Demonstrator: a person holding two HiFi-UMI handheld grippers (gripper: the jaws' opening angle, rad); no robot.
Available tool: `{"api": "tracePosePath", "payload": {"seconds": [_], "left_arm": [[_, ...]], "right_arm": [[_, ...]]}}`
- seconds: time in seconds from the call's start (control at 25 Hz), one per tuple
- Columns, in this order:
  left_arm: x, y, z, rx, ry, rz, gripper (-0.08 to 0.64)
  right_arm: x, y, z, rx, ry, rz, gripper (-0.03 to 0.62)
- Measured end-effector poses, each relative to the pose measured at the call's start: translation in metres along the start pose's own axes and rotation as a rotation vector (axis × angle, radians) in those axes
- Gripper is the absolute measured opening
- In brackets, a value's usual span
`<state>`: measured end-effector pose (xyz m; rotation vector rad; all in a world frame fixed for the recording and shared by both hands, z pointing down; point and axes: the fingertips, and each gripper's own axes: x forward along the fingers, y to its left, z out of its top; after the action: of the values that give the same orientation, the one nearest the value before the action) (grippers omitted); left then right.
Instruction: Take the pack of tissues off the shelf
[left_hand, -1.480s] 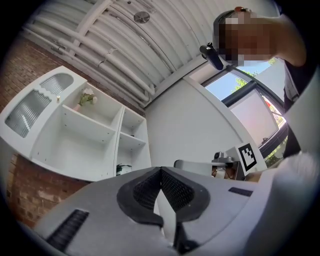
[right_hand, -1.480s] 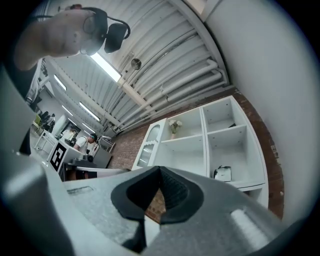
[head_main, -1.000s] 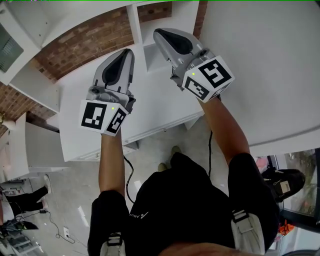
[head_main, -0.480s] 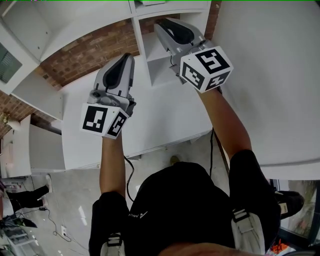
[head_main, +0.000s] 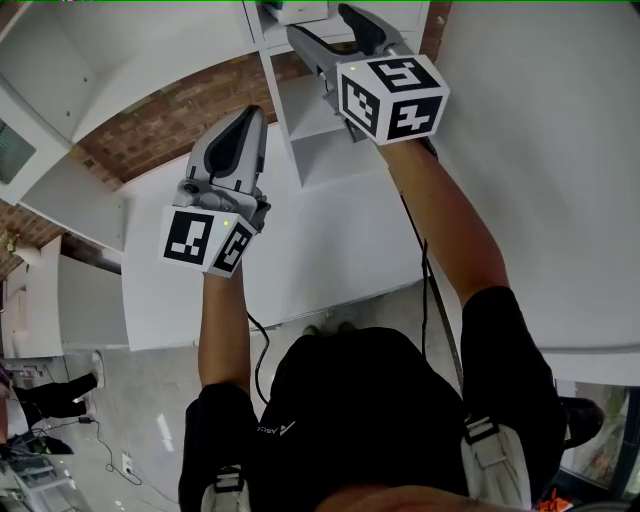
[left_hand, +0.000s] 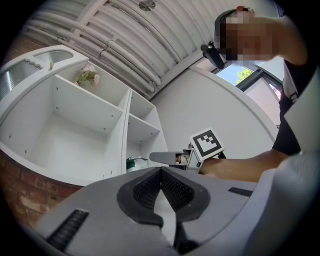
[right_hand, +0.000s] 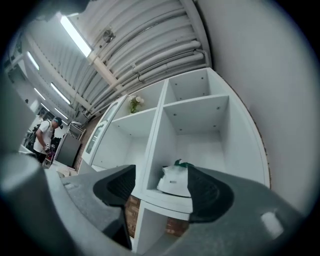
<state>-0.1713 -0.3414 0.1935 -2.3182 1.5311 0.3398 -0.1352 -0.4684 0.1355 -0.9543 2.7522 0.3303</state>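
Note:
The pack of tissues (right_hand: 174, 181), white with a green top, lies in the lower right cubby of the white shelf unit (right_hand: 165, 199). My right gripper (right_hand: 160, 186) is raised in front of that cubby, a short way off the pack. Its jaws are opening, with nothing pressed between them. In the head view the right gripper (head_main: 320, 22) reaches up to the pack (head_main: 299, 10) at the top edge. My left gripper (head_main: 250, 118) hangs lower at the left, shut and empty. From the left gripper view the pack (left_hand: 133, 163) shows beyond the shut jaws.
A small bunch of flowers (right_hand: 134, 103) stands on an upper shelf. The other cubbies hold nothing. A brick wall (head_main: 170, 105) runs behind the shelf unit and a white wall (head_main: 540, 150) rises at the right. A person (right_hand: 45, 139) stands far off at the left.
My right gripper has gone up and forward to the shelf cubby and its jaws have parted. The left gripper has barely shifted.

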Motion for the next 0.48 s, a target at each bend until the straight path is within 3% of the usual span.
{"api": "tracePosePath", "payload": {"seconds": [0.2,0.48], "left_arm": [[0.009,0.011,0.001,0.0,-0.005,-0.038,-0.002],[0.014,0.026,-0.006,-0.012,-0.007,-0.082,-0.002]], "right_arm": [[0.027,-0.017,-0.004,0.052,0.051,-0.058,0.376],[0.063,-0.031,-0.018,0.076,0.138,-0.097,0.423]]}}
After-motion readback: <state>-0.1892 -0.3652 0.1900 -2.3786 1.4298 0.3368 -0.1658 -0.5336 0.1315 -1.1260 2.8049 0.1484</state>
